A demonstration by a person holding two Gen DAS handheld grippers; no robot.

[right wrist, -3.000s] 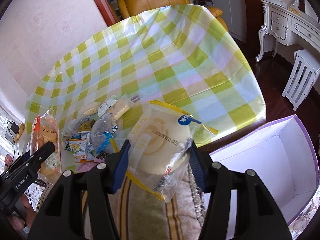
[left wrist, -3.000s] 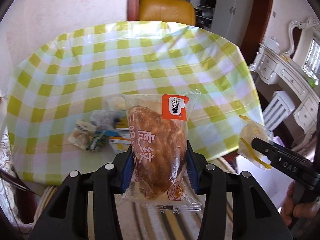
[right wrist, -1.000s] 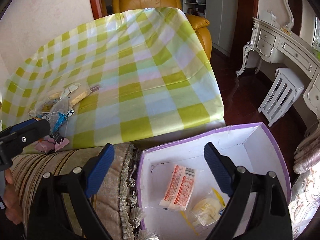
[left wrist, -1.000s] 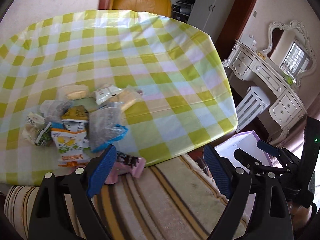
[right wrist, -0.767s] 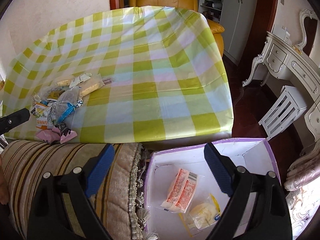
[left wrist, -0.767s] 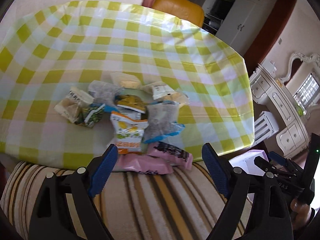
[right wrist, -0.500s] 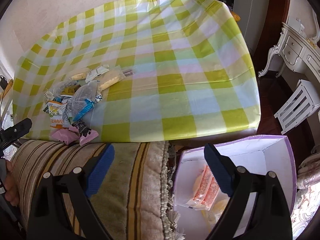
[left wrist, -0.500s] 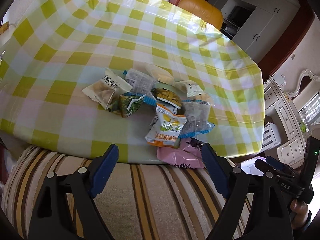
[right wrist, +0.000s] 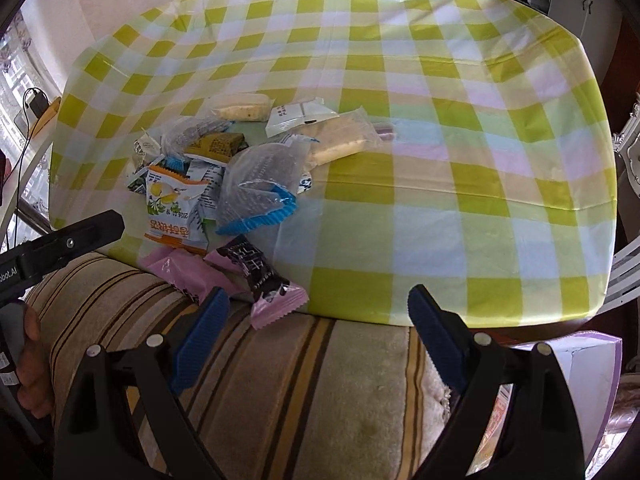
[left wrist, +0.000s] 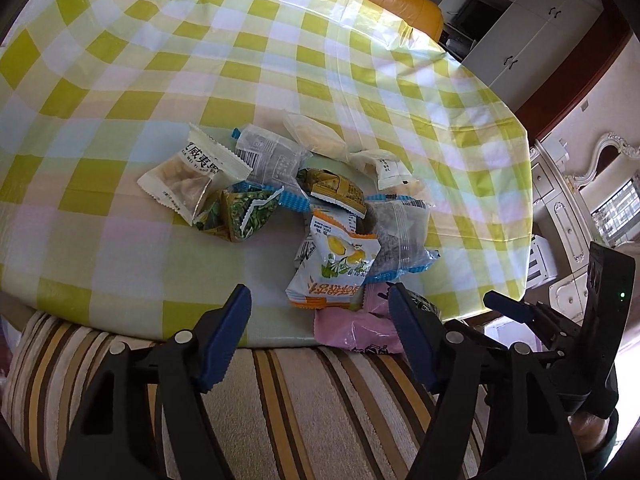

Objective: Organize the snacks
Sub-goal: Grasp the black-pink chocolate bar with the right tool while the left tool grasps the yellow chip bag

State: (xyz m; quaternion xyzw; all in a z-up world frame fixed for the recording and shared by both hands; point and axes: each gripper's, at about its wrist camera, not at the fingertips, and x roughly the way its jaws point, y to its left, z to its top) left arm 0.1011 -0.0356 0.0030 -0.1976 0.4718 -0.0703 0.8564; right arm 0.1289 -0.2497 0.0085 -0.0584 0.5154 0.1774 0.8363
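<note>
— Swung back from over the box (right wrist: pixel 580 368) to the heap of snacks (left wrist: pixel 280 168) at the near edge of the table. Gone from both grips: the bread packets carried a moment ago.

— Far left first?

— White packet (left wrist: pixel 188 176) lying flat on the checked tablecloth (left wrist: pixel 120 80), touching a green packet (left wrist: pixel 240 216) just to its right.

— And the left gripper (left wrist: pixel 318 304)?

— Pointing down over the striped cushion (left wrist: pixel 300 400) and the table edge. Jaws closing, pads pressing on nothing. Orange-and-white packet (left wrist: pixel 332 272) showing between the fingertips. Pink packet (left wrist: pixel 352 328) partly behind the right-hand finger, hanging off the table edge onto the cushion.

— Further right?

— Clear packet with a blue edge (left wrist: pixel 400 240) leaning against the orange-and-white one. Then the right gripper (right wrist: pixel 318 298), jaws spread wide, only cushion and cloth between them. Second pink packet (right wrist: pixel 260 280), dark-printed, just beyond its left-hand finger, also half off the table edge.

— Anything else in that view?

— Tip of the left gripper poking in at the left edge, with a hand (right wrist: pixel 28 360) wrapped round its handle below.

— The box?

— Purple and white, far right, lower than the table edge, just beside the cushion. Mostly hidden behind the right-hand finger; impossible to tell what lies inside.
</note>
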